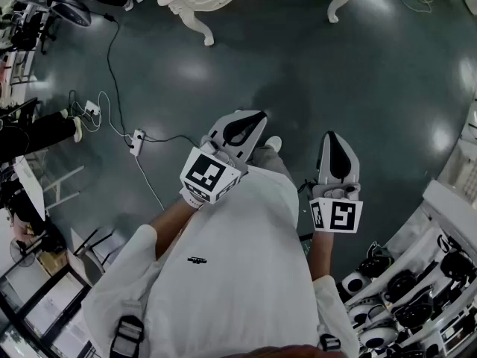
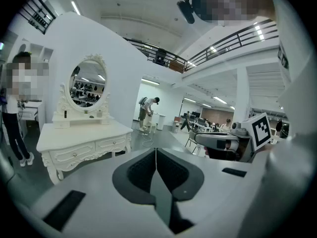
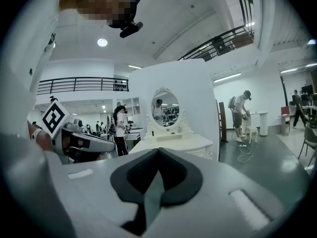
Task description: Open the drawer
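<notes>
Drawer fronts [image 2: 74,154] sit flush in the white vanity [image 2: 84,130] across the dark floor [image 1: 335,88] from us, well apart from our left hand-held gripper [image 2: 156,152] and right hand-held gripper [image 3: 158,153], which we hold out front, both closed on nothing.

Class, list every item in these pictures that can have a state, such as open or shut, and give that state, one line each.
Left hand-held gripper: jaws together, nothing between them.
Right hand-held gripper: jaws together, nothing between them.
Drawers of the dressing table: both shut, flush with the front.
Oval mirror: upright on the table top.
</notes>
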`<act>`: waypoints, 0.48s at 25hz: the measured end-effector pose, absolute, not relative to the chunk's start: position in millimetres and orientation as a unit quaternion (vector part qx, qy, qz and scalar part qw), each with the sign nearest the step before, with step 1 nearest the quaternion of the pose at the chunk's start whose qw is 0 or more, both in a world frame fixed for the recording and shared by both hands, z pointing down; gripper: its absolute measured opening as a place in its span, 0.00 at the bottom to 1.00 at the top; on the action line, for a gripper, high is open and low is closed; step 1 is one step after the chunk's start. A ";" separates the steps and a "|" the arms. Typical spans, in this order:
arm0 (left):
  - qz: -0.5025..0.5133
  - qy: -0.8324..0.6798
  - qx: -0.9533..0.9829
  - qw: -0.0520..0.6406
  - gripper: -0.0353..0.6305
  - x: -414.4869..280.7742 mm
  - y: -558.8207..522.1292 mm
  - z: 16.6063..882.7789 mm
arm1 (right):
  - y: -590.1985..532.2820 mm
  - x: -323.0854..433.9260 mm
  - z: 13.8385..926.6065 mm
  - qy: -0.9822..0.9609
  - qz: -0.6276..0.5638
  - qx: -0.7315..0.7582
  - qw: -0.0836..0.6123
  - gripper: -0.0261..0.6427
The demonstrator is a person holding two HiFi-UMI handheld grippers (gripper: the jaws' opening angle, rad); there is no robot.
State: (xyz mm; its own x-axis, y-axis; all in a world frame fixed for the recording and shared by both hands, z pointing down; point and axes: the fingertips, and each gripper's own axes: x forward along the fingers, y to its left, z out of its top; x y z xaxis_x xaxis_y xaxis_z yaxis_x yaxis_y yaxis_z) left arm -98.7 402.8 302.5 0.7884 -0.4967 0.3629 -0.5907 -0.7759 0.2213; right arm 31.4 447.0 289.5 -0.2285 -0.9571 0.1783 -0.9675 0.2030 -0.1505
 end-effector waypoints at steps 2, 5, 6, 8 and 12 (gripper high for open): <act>0.143 -0.305 0.927 0.164 0.08 -97.8 399.0 302.2 | 444.6 35.6 287.7 -0.777 0.110 0.619 0.019 0.06; 0.140 -0.321 0.920 0.176 0.08 -100.1 395.1 301.9 | 442.4 37.3 282.9 -0.780 0.103 0.617 0.017 0.06; 0.139 -0.325 0.918 0.178 0.07 -101.9 394.7 300.9 | 442.1 36.5 280.6 -0.780 0.101 0.618 0.016 0.06; 0.132 -0.325 0.919 0.177 0.07 -104.1 394.7 295.8 | 441.3 35.2 276.2 -0.778 0.095 0.620 0.014 0.06; 0.112 -0.313 0.929 0.163 0.07 -108.1 394.6 280.1 | 438.8 32.0 268.7 -0.772 0.089 0.630 0.012 0.06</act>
State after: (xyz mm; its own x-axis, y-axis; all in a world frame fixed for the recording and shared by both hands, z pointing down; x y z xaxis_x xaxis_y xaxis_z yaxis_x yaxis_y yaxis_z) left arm -108.1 394.6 280.1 0.7787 -0.5458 0.3094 -0.6185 -0.7505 0.2329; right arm 32.0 438.8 268.7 -0.2066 -0.9696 0.1309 -0.9739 0.1909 -0.1231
